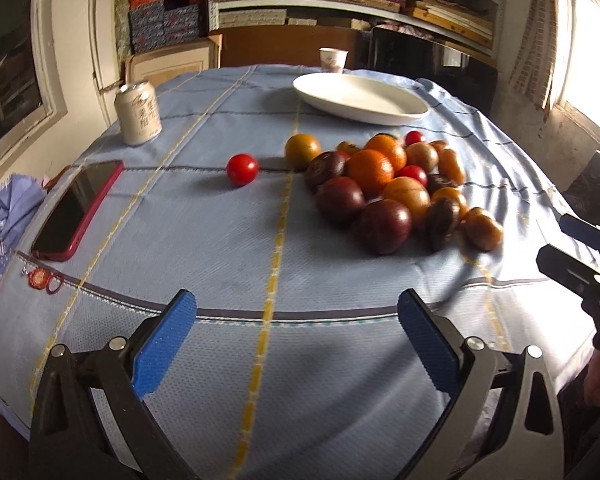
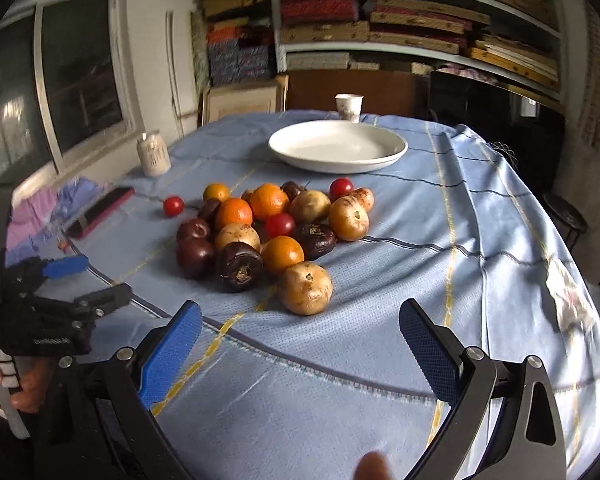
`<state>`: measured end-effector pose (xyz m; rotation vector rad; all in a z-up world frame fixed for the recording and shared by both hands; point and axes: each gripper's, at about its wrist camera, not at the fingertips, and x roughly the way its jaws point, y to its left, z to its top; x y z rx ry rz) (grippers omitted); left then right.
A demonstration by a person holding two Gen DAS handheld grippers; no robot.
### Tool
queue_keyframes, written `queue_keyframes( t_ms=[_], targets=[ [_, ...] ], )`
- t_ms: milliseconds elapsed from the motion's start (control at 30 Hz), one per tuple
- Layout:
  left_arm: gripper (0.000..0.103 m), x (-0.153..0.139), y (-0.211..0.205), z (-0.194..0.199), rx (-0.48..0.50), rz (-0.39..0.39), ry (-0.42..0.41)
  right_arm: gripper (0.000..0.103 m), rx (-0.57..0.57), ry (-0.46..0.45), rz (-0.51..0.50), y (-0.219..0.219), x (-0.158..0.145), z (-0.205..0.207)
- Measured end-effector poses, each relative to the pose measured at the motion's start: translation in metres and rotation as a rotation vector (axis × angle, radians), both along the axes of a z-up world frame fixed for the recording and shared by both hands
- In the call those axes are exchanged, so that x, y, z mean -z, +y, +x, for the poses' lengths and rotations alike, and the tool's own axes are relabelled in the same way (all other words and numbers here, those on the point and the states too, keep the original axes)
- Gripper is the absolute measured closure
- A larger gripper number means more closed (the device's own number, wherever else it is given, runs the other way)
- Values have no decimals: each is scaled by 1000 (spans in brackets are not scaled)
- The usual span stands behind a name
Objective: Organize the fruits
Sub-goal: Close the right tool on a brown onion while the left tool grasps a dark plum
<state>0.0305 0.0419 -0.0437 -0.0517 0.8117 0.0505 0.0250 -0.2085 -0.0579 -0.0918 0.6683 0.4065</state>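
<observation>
Fruits [image 2: 268, 236]: a loose heap on the table's blue cloth [image 2: 440, 320], near its middle. Dark purple, tan, orange and small red pieces lie touching one another, unsorted. One red fruit [image 1: 242, 169] sits apart to the heap's left, and a yellow-orange one [image 1: 302, 149] lies just beside the heap's far left edge. A tan fruit [image 2: 305, 288] is the piece nearest the right tool.

Plate [image 2: 338, 146]: white, shallow, bare, beyond the heap on the far side. Judged to be the receiving dish, set there so pieces can be carried forward into it. None is in it yet.

Right tool [image 2: 300, 344]: blue pads spread wide, nothing between them. It hovers over the table's near edge, the heap ahead and slightly left. The tan fruit lies near the pad tips but is untouched.

Left tool [image 1: 296, 336]: pads likewise spread, holding nothing. It hangs above the near cloth, the heap ahead to its right, the stray red fruit ahead to its left. Both tools look poised for a first pick; the task seems barely begun.

Surroundings: can [image 1: 137, 113] at far left; phone [image 1: 78, 210] in a red case at the left edge; cup [image 2: 349, 107] behind the plate; shelves [image 2: 420, 20] along the back wall.
</observation>
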Motion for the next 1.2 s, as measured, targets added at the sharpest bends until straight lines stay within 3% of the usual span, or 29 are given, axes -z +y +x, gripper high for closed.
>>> queue_keyframes(
  t_ms=[100, 233, 300, 400, 533, 833, 1033, 1133, 1200],
  targets=[
    [4, 4, 8, 3, -18, -12, 7, 4, -7, 12, -51, 10, 6, 15],
    [4, 5, 16, 6, -30, -21, 5, 19, -28, 50, -100, 20, 16, 33],
    [4, 3, 19, 8, -28, -29, 0, 26, -58, 121, -91, 23, 24, 43],
    [4, -2, 19, 11, 2, -64, -6, 28, -70, 176, -87, 24, 30, 49],
    [4, -4, 14, 20, 51, -94, -9, 30, -83, 191, -71, 25, 26, 50],
    [4, -1, 1, 37, 149, -80, 2, 30, -97, 211, -127, 27, 26, 68],
    [4, 1, -1, 46, 184, -119, 18, 46, -107, 266, -80, 21, 41, 82],
    [4, 6, -5, 52, 195, -124, 48, 49, -117, 248, -71, 20, 41, 80],
    [4, 8, -8, 55, 202, -135, 63, 57, -136, 235, -54, 20, 41, 78]
  ],
)
